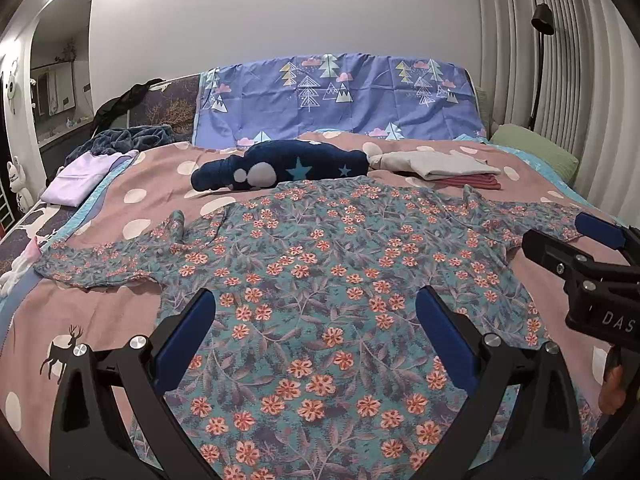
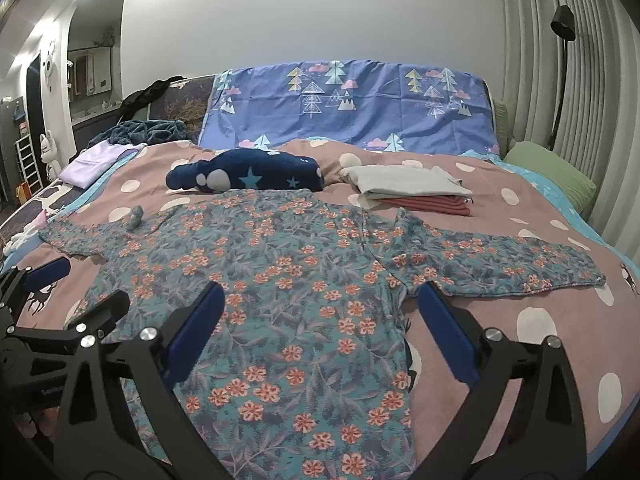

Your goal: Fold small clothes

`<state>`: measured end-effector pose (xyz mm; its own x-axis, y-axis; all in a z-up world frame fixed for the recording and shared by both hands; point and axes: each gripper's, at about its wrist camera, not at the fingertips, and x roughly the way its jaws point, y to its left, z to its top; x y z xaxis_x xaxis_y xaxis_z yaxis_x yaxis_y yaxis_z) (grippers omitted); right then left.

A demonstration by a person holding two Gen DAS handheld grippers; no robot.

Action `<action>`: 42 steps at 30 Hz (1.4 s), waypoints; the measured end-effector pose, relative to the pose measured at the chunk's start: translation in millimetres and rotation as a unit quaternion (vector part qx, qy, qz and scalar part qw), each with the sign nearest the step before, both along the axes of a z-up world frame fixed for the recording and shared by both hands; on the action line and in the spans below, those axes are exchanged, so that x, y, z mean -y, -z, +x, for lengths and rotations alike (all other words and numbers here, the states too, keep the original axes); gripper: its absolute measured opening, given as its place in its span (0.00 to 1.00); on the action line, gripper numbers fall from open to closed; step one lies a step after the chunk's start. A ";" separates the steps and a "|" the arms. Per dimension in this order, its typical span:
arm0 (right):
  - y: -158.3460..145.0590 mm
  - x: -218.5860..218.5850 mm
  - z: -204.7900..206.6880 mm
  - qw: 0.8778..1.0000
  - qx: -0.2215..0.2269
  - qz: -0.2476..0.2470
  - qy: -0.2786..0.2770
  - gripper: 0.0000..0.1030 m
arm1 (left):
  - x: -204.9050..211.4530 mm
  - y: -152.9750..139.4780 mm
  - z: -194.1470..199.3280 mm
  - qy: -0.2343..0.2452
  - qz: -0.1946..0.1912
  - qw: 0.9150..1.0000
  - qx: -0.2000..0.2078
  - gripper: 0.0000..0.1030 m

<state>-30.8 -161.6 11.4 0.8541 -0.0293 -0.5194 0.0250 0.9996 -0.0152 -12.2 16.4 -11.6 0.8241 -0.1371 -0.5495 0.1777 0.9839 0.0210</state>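
A teal floral long-sleeved garment (image 1: 320,280) (image 2: 288,280) lies spread flat on the pink dotted bedspread (image 1: 120,312), both sleeves stretched out sideways. My left gripper (image 1: 316,308) hovers open over its lower middle, nothing between the blue pads (image 1: 188,332). My right gripper (image 2: 320,304) stands open over the garment's right side, just below the right sleeve (image 2: 500,268). In the left wrist view the right gripper (image 1: 560,240) shows at the right edge, open, with a hand (image 1: 612,388) below it. The left gripper (image 2: 84,288) appears at the left edge of the right wrist view.
Behind the garment lie a dark blue star-patterned fleece bundle (image 1: 280,164), a folded grey piece on folded red ones (image 2: 408,192), and a lilac folded cloth (image 1: 76,180) at far left. A green pillow (image 2: 552,176) and blue tree-print sheet (image 1: 340,96) line the headboard.
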 end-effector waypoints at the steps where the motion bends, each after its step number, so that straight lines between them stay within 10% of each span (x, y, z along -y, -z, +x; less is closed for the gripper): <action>1: 0.0 -0.3 -0.1 1.000 0.000 0.000 -0.001 0.94 | -0.2 0.1 0.0 0.000 0.000 1.000 0.000 0.98; 7: 1.8 -2.0 4.0 1.000 -0.007 -0.009 -0.007 0.90 | -5.6 3.8 4.1 0.001 -0.007 1.000 -0.007 0.95; 15: 30.6 3.3 21.3 0.998 -0.063 -0.006 -0.014 0.78 | -100.1 33.4 49.2 -0.055 -0.107 0.990 -0.076 0.52; 21: 45.6 25.2 37.1 0.995 -0.094 0.026 0.031 0.78 | -253.6 79.1 86.7 -0.228 -0.182 0.947 -0.133 0.44; 29: 68.1 26.3 56.3 0.990 -0.132 0.020 0.048 0.78 | -393.9 119.4 122.7 -0.305 -0.369 0.873 -0.086 0.48; 38: 78.9 24.7 79.6 0.986 -0.152 0.005 0.063 0.79 | -449.9 114.6 180.2 -0.377 -0.336 0.861 -0.058 0.48; 40: 82.3 23.8 84.1 0.986 -0.157 0.006 0.063 0.79 | -456.3 110.5 188.3 -0.383 -0.322 0.864 -0.053 0.37; 42: 84.7 21.6 88.1 0.985 -0.160 0.006 0.059 0.79 | -465.1 108.6 190.7 -0.397 -0.308 0.863 -0.055 0.04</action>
